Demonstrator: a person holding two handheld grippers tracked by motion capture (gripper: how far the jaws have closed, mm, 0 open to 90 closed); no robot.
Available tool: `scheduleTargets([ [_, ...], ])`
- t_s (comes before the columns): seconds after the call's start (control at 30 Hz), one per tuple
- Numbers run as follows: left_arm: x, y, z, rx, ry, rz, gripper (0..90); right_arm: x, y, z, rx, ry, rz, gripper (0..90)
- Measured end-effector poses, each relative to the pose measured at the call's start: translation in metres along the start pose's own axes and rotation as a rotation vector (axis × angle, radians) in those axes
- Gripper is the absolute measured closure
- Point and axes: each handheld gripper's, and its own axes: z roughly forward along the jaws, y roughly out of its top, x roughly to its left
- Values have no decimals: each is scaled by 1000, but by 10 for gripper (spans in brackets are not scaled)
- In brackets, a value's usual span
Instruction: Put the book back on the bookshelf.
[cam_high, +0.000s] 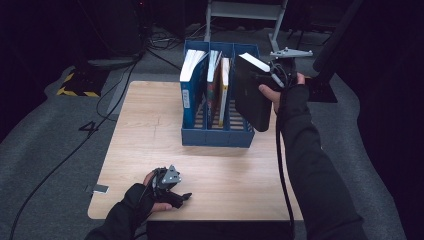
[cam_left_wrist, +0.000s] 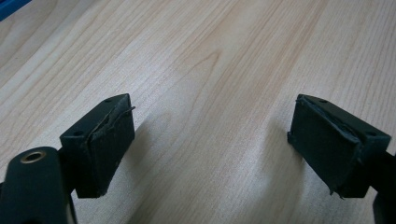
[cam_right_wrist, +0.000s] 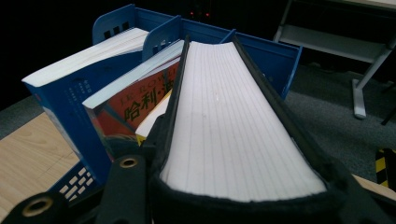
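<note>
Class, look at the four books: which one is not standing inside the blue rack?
The black-covered book: the right gripper holds it tilted above the blue rack; the three others stand in compartments.

A thick black-covered book (cam_high: 252, 95) with white ruled page edges is showing at upper right; the blue plastic file rack (cam_high: 216, 136) is sitting on pale wood-grain tabletop (cam_high: 145, 130).

The left gripper (cam_high: 184, 196) rests low at seven o'clock, jaws wide apart, pointing toward three. The right gripper (cam_high: 265, 76) is raised at one o'clock, jaws clamped.
</note>
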Motion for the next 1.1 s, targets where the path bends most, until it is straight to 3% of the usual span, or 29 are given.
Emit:
scheduleTargets([
  [0.17, 0, 0, 0, 0, -2, 1, 145, -2, -1, 11, 0, -33, 12, 534],
  [0.7, 0, 0, 0, 2, -5, 2, 144, -6, 1, 38, -11, -72, 87, 534],
  [1.1, 0, 1, 0, 2, -10, 7, 144, 0, 3, 61, -11, -123, 138, 533],
])
